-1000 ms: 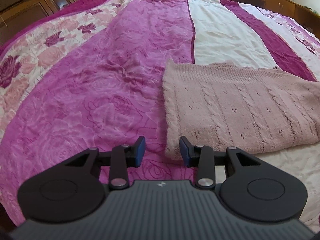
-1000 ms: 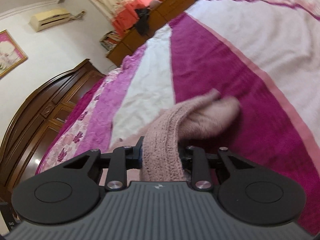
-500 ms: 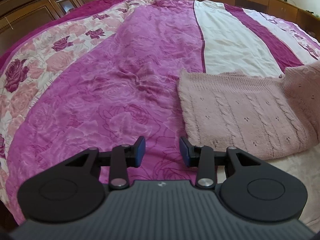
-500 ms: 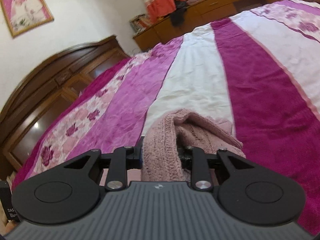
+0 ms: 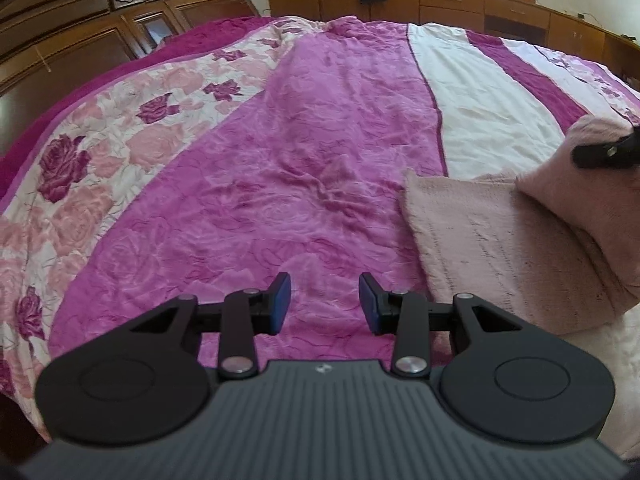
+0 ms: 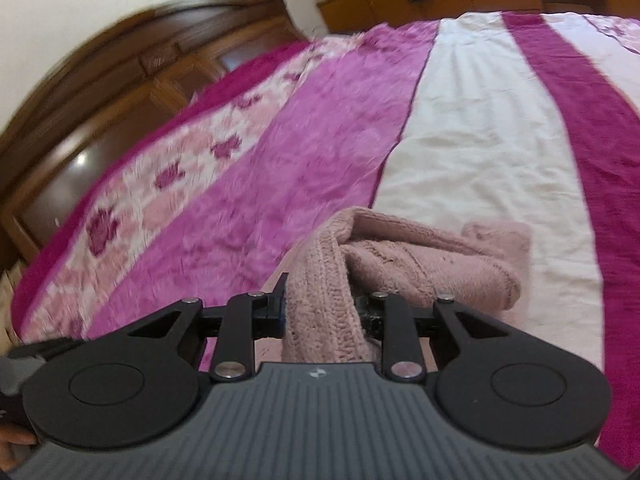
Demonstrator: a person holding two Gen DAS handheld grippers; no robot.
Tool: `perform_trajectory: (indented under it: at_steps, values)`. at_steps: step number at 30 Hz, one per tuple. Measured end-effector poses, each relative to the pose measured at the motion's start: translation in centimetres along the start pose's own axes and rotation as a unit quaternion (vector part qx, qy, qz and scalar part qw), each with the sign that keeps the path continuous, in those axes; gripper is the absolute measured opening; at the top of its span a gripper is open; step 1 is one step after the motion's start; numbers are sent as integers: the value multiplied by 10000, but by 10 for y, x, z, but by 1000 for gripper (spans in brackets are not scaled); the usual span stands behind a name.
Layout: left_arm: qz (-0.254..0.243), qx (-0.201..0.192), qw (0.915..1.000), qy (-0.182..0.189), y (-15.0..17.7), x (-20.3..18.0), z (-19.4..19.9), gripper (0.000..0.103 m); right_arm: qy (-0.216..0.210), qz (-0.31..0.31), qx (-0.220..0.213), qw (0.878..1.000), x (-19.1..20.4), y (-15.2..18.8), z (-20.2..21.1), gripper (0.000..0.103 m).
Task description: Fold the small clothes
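Note:
A pale pink knitted sweater (image 5: 492,248) lies on the bed at the right of the left wrist view, its right part lifted into a bulging fold (image 5: 576,184). My left gripper (image 5: 323,304) hovers open over the magenta bedspread, left of the sweater's near corner, holding nothing. My right gripper (image 6: 320,312) is shut on a thick ribbed edge of the sweater (image 6: 320,300), with more of the garment bunched beyond its fingers (image 6: 436,264). A dark part of the right gripper (image 5: 608,152) shows at the right edge of the left wrist view, against the raised fold.
The bedspread (image 5: 280,168) has magenta, floral and white stripes. A dark wooden headboard (image 5: 80,24) rises at the back left. Low wooden cabinets (image 5: 440,4) with clothes on top run along the far wall.
My right gripper has carried the sweater's edge leftward over the garment, raising a fold. My left gripper has drawn back and left, away from the sweater's corner, still open.

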State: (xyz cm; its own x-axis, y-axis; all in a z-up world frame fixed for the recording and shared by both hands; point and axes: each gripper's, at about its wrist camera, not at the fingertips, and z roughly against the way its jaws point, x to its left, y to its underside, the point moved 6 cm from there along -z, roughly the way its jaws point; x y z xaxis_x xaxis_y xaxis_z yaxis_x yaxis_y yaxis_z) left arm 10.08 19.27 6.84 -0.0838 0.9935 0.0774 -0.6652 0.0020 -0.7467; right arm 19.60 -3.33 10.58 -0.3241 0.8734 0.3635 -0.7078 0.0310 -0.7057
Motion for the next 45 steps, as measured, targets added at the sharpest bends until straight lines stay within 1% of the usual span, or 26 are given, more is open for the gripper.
perform_trajectory:
  at_steps: [4, 7, 8, 9, 12, 17, 21, 25, 28, 30, 33, 36, 40, 43, 45]
  values:
    - [123, 34, 9999, -17, 4, 11, -2, 39, 202, 385, 393, 9983, 26, 18, -42, 29]
    - [187, 57, 9998, -6, 7, 15, -4, 39, 234, 426, 738, 9961, 36, 37, -73, 33]
    - [199, 63, 9998, 1, 8, 16, -5, 39, 175, 381, 816, 9958, 38, 43, -81, 38]
    - [208, 68, 9998, 17, 9, 17, -5, 39, 93, 351, 828, 9959, 41, 48, -86, 46]
    - [200, 48, 9998, 87, 9, 17, -6, 39, -28, 305, 682, 9972, 48, 56, -86, 55]
    - [158, -5, 9998, 153, 6, 13, -8, 39, -258, -32, 488, 9985, 57, 56, -68, 56]
    - [175, -93, 9994, 270, -2, 6, -8, 39, -427, -15, 233, 9988, 55, 55, -37, 56]
    - [116, -204, 9987, 456, -14, -8, -6, 39, -404, 1, -40, 9992, 42, 53, -6, 56]
    - [-6, -254, 9978, 607, -22, -24, -6, 39, -218, -47, -239, 9995, 23, 50, 14, 57]
    - [-126, -272, 9970, 715, -27, -37, -7, 39, -18, -96, -365, 9993, 7, 49, 25, 58]
    - [-247, -214, 9948, 967, -33, -57, -12, 39, 279, -202, -469, 9983, -20, 49, 31, 62]
    - [-349, -134, 9920, 1207, -37, -77, -18, 40, 442, -430, -483, 9969, -45, 52, 33, 62]
    - [-756, -100, 9883, 1324, -42, -106, -30, 40, 616, -755, -525, 9939, -75, 58, 32, 62]
    - [-1069, -5, 9849, 1359, -44, -127, -42, 40, 700, -989, -536, 9912, -93, 60, 30, 63]
    - [-1263, 62, 9822, 1388, -44, -139, -50, 46, 736, -1107, -545, 9896, -101, 61, 27, 63]
